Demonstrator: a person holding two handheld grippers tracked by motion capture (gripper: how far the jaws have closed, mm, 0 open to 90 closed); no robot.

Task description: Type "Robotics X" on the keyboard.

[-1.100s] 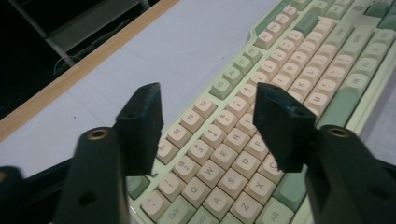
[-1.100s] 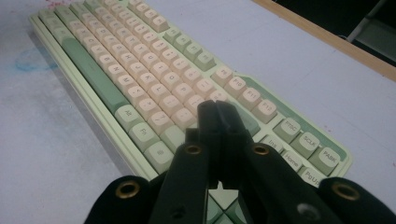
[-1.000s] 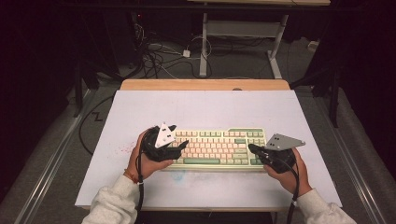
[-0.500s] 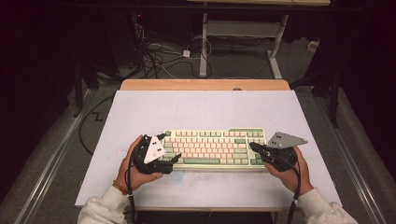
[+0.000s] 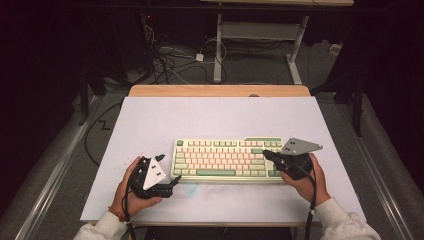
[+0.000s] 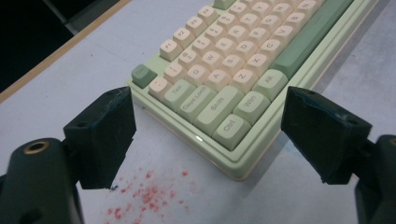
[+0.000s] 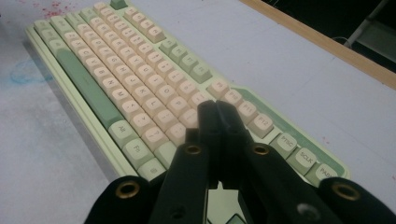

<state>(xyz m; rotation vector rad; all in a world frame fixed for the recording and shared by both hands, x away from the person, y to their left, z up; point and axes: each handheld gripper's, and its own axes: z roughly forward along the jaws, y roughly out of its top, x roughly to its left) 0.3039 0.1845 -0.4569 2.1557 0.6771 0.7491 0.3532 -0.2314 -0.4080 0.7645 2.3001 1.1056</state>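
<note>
Now the left tool (image 5: 176,181) gapes empty beside the keyboard (image 5: 222,159)'s left corner, its jaws just opened; the right tool (image 5: 266,154), jaws together, rests over its keys.

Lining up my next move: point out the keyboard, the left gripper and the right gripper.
keyboard (image 5: 220,159), high view, middle of the key field.
left gripper (image 6: 208,135), left gripper view, midway between its open fingertips.
right gripper (image 7: 215,112), right gripper view, tips of its shut jaws.

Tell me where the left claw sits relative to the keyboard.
In the high view the left claw sits just off the front-left corner of the keyboard, over the white table; its jaws stand open, pointing at the Ctrl corner with nothing between them.
</note>
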